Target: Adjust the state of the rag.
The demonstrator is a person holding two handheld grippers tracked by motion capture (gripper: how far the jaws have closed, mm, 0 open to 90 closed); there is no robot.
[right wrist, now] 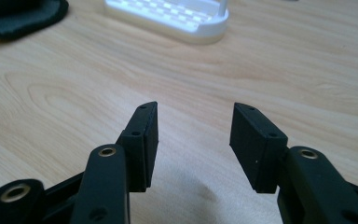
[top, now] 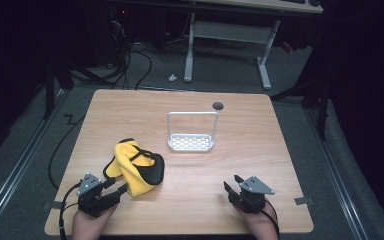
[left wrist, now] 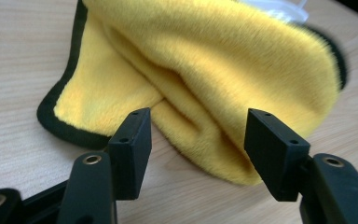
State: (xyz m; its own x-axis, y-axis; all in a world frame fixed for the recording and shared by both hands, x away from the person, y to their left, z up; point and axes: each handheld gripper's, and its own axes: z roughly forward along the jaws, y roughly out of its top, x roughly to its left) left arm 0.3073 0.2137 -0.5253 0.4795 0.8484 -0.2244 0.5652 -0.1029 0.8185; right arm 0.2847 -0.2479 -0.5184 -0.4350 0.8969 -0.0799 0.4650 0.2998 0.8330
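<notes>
Yellow cloth (top: pixel 134 167) with black edging, crumpled lower left of table (top: pixel 260 120), left gripper (top: pixel 118 188) jaws wide, cloth's near fold between them in left gripper view, right gripper (top: pixel 232 184) parted and empty at lower right, white rack (top: pixel 191 143) centre.

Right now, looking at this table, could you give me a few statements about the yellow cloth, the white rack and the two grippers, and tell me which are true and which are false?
1. The yellow cloth lies crumpled on the table. True.
2. The left gripper is clamped on the cloth. False: its jaws stand open, with the cloth's edge just ahead of them.
3. The white rack stands empty. True.
4. The right gripper holds the rack. False: it is open over bare wood, with the rack farther off.
5. The cloth hangs over the rack's handle. False: it lies apart from the rack, nearer the left gripper.
</notes>
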